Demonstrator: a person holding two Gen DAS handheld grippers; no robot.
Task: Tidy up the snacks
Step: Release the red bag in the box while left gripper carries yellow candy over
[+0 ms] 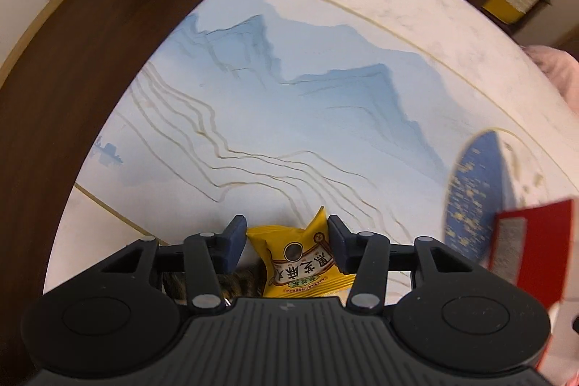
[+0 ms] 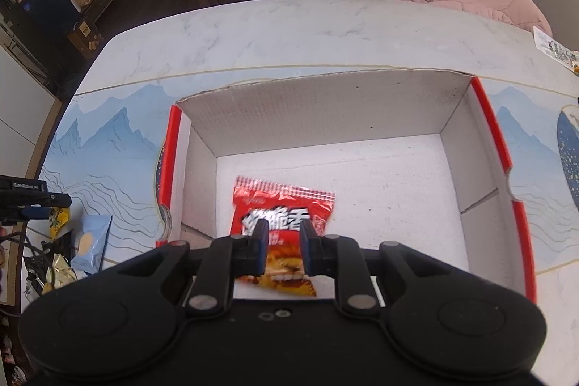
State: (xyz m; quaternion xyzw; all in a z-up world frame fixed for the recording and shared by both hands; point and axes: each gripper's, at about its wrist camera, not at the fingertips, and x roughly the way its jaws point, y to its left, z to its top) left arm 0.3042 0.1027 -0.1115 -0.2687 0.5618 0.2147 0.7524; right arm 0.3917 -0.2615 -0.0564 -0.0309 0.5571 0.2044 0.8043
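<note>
Left wrist view: the left gripper [image 1: 287,236] is seen clamped on a small yellow snack packet [image 1: 303,257] with a printed label, both dark blue pads pressed to its sides, above the white tabletop painted with blue mountains [image 1: 289,96]. Right wrist view: the right gripper [image 2: 283,241] is closed on a red foil snack bag [image 2: 280,205], which is held inside the open white cardboard box with red edges [image 2: 481,132]. A light blue packet [image 2: 92,241] lies on the table to the box's left.
</note>
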